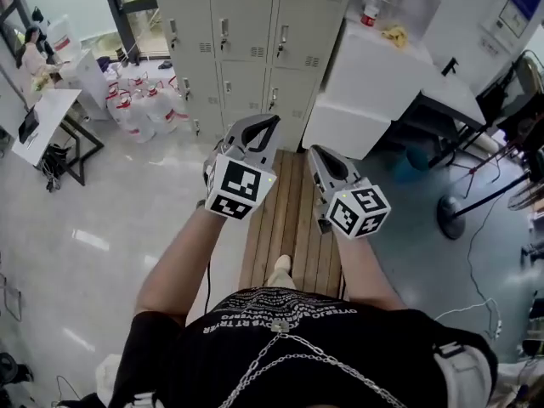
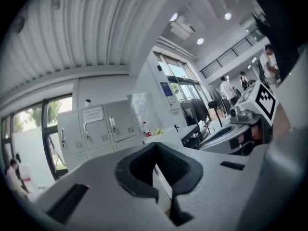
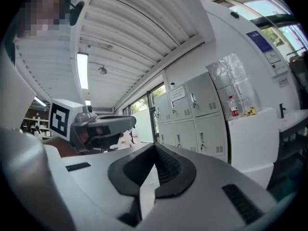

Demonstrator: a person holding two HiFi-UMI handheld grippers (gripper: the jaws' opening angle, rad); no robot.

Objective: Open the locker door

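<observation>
A bank of grey lockers (image 1: 246, 32) stands ahead across the floor, every door shut, each with a small handle. It also shows far off as lockers (image 2: 96, 126) in the left gripper view and lockers (image 3: 192, 114) in the right gripper view. My left gripper (image 1: 270, 121) is held level, well short of the lockers, its jaws shut with nothing between them (image 2: 155, 147). My right gripper (image 1: 317, 151) hangs beside it, a little nearer to me, also shut and empty (image 3: 155, 147). Neither touches a door.
I stand on a wooden slatted board (image 1: 293, 219). A white cabinet (image 1: 374, 83) with a bottle (image 1: 371, 8) on top stands right of the lockers. Several water jugs (image 1: 144, 104) and a desk (image 1: 47, 117) are left. A round stand base (image 1: 450, 215) and cables lie right.
</observation>
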